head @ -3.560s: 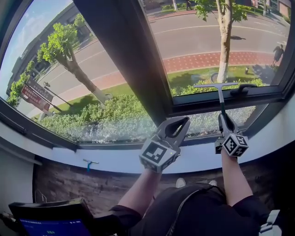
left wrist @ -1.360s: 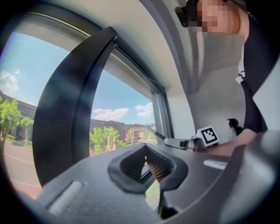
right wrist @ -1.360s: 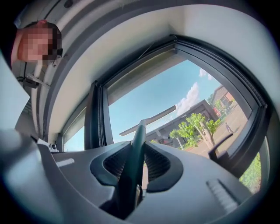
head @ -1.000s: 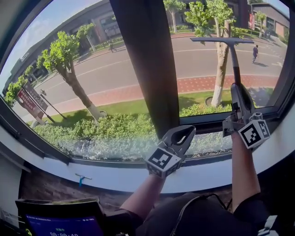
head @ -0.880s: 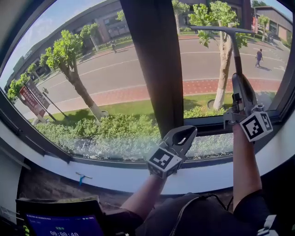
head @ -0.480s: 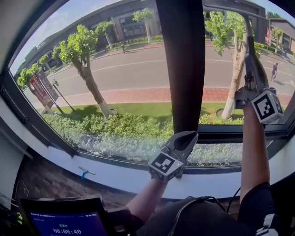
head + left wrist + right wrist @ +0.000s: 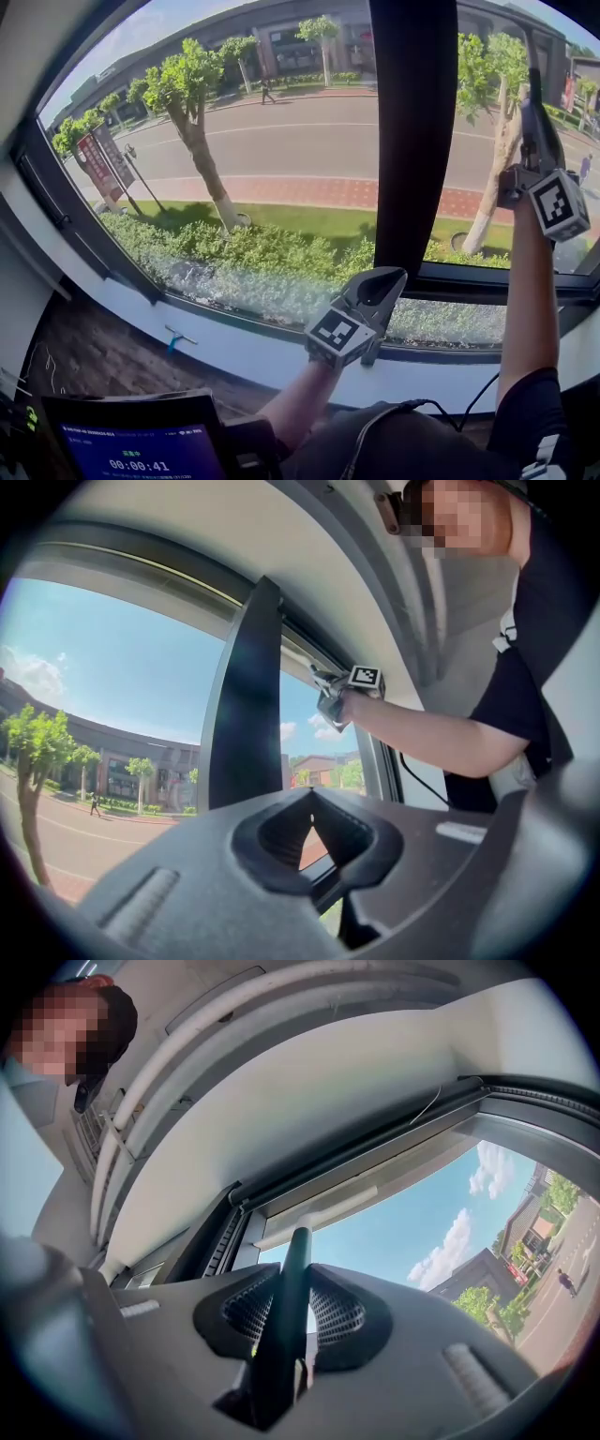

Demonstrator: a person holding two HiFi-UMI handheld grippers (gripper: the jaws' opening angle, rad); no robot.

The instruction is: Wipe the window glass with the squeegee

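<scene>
Up high, right claw [image 7: 535,131] grips the squeegee [image 7: 287,1321] handle.

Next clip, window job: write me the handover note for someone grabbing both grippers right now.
Left gripper: shut, empty, low by the sill.
Right gripper: shut on the squeegee handle, arm raised.
Blade sits near the top frame of the right pane.
Done: cannot tell from the glass.
Left: probably draw the blade down the pane; its lower strip looks speckled.
</scene>
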